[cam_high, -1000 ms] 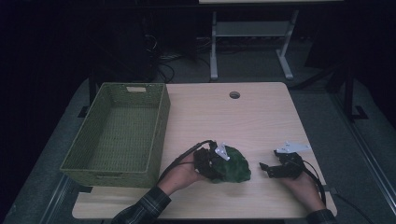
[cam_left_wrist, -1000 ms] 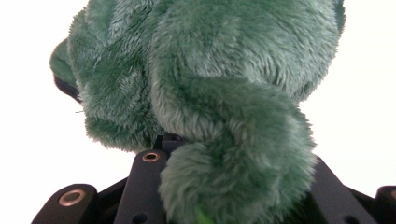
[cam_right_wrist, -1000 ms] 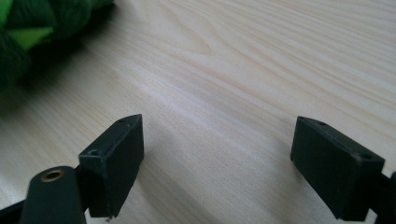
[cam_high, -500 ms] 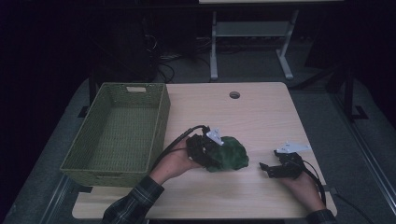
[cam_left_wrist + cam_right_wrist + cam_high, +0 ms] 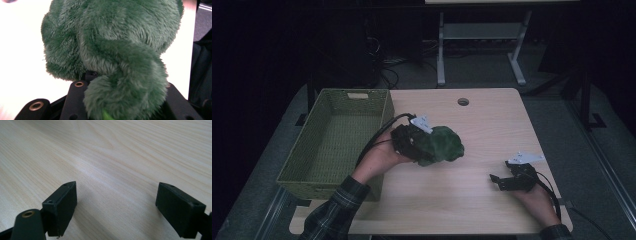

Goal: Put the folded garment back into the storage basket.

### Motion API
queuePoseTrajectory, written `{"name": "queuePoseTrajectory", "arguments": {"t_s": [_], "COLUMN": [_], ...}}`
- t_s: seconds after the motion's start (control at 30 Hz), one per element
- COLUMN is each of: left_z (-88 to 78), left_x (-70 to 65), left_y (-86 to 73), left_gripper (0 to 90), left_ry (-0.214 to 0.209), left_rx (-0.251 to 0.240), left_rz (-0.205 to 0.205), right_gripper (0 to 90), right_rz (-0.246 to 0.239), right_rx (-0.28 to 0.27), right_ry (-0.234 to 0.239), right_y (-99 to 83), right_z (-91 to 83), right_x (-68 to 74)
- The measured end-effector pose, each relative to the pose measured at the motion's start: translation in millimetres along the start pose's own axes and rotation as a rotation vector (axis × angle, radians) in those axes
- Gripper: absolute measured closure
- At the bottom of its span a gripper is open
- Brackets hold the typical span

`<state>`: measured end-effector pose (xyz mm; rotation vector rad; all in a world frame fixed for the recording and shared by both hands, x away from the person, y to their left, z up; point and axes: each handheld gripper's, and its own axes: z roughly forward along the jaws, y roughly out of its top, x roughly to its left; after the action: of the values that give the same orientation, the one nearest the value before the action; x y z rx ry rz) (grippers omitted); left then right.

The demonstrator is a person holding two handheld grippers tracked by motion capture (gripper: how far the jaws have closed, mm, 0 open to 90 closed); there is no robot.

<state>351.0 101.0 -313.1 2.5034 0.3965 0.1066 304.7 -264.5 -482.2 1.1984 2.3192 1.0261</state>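
The left gripper (image 5: 419, 145) is clamped on a green plush toy (image 5: 439, 145), which it holds in the air above the table (image 5: 482, 125), just right of the basket (image 5: 332, 145). In the left gripper view the toy (image 5: 112, 50) bulges out between the black jaws, its fur covering most of them, with the pale table top behind it. The person's left hand (image 5: 379, 157) grips the tool from the near side, and a black cable loops from it back over the basket's right rim.

The right gripper (image 5: 504, 181) rests low on the table near its front right corner, well apart from the toy, with the right hand (image 5: 537, 200) behind it. Its jaws stand wide apart, and in the right gripper view nothing but bare wood (image 5: 112, 157) lies between them.

The basket is a green woven one on the table's left side.
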Motion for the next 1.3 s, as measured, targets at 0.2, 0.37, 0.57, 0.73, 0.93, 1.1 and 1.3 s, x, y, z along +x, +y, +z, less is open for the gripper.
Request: {"name": "queuePoseTrajectory", "arguments": {"t_s": [0.2, 0.37, 0.57, 0.73, 0.93, 1.1, 1.3], "left_z": [-29.1, -46.3, -66.5, -81.3, -99.7, -104.9, -93.9], "left_x": [14.3, 25.4, 37.2, 44.7, 58.7, 67.3, 78.5], "left_y": [-11.1, -27.3, -50.2, -64.9, -96.2, -118.0, -151.4], "left_gripper": [61.8, 61.7, 61.6, 61.6, 61.6, 61.6, 61.4], "left_ry": [0.052, 0.1, 0.171, 0.223, 0.303, 0.357, 0.393], "left_rx": [-0.026, -0.024, -0.033, -0.036, -0.04, -0.02, 0.019], "left_rz": [-0.044, -0.089, -0.148, -0.189, -0.279, -0.341, -0.428], "right_gripper": [16.8, 16.7, 16.6, 15.3, 10.3, 8.8, 8.7], "right_rz": [-0.001, 0.0, 0.001, 0.004, 0.006, 0.005, 0.006], "right_rx": [0.0, -0.001, -0.001, 0.0, 0.01, 0.013, 0.014], "right_ry": [0.0, -0.001, -0.001, -0.004, -0.012, -0.009, -0.008], "right_y": [0.1, 0.1, 0.1, 0.2, 0.6, 0.8, 0.8], "right_z": [0.1, 0.2, 0.3, 0.5, 1.5, 2.0, 2.0], "right_x": [0.0, 0.0, 0.1, 0.2, -0.5, -0.4, -0.2]}}
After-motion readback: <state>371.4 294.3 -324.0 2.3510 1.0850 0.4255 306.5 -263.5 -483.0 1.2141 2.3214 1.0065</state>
